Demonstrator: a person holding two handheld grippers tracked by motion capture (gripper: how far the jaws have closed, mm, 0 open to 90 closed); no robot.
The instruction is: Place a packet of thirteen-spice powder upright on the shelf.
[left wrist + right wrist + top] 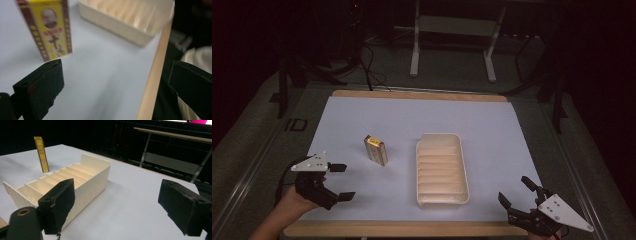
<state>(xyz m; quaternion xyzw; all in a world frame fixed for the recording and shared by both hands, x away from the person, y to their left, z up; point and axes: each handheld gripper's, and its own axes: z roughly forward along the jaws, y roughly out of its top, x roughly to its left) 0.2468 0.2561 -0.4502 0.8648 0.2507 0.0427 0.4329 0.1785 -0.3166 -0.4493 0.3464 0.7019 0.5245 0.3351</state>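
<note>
High view: fixed overhead, facing forward and down across the whole white table (362,115).
Left gripper view: low and close, between its own jaws, facing the yellow box (47,27) and the cream divided tray (117,22) (both blurred).
Right gripper view: low, near the table edge, facing the tray (95,177) with the box (41,153) beyond.

Box (375,150) upright left of tray (442,200), seemingly apart, on table (362,112).
</note>
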